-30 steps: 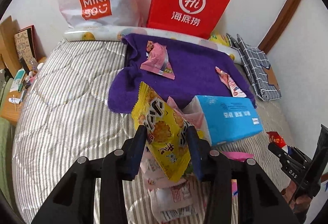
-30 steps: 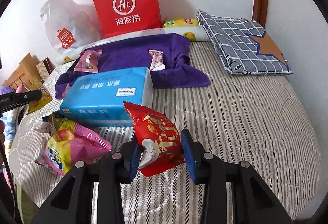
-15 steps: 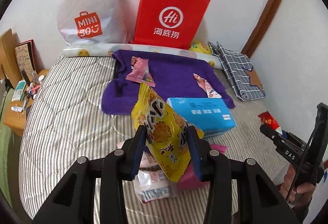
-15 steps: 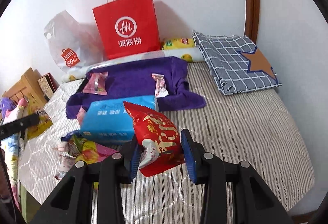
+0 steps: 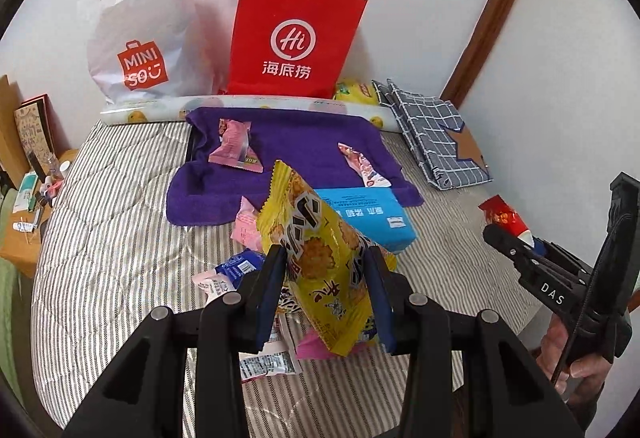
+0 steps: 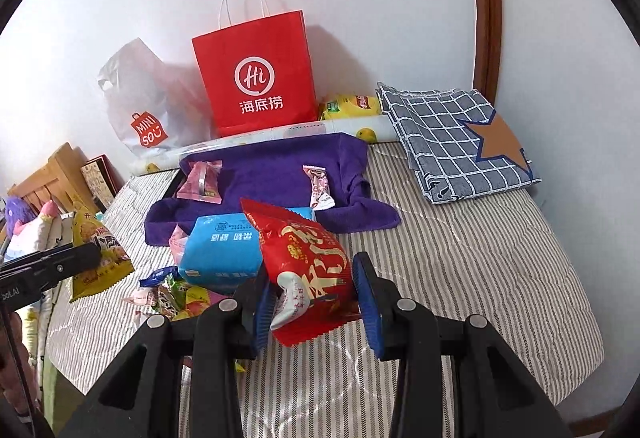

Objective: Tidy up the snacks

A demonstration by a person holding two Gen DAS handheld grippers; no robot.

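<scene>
My left gripper (image 5: pixel 326 286) is shut on a yellow snack packet (image 5: pixel 320 250), held above the striped bed. My right gripper (image 6: pixel 314 290) is shut on a red snack packet (image 6: pixel 304 258), also lifted off the bed; the left wrist view shows that red packet (image 5: pixel 504 215) at the far right. A purple towel (image 5: pixel 288 153) lies at the back with a pink snack (image 5: pixel 236 147) and a slim pink-white snack (image 5: pixel 362 165) on it. Below the grippers, several loose snacks (image 6: pixel 176 290) lie beside a blue tissue pack (image 6: pixel 224 250).
A red paper bag (image 5: pixel 292 41) and a white plastic bag (image 5: pixel 140 33) stand against the wall behind the towel. A folded checked cloth (image 6: pixel 452 141) lies at the back right. A wooden bedside table (image 5: pixel 24 197) with small items is at the left. A hand (image 5: pixel 576 358) holds the right gripper.
Both grippers have risen with their packets, so the bed and the bags look smaller and farther away. The grips have not changed.
</scene>
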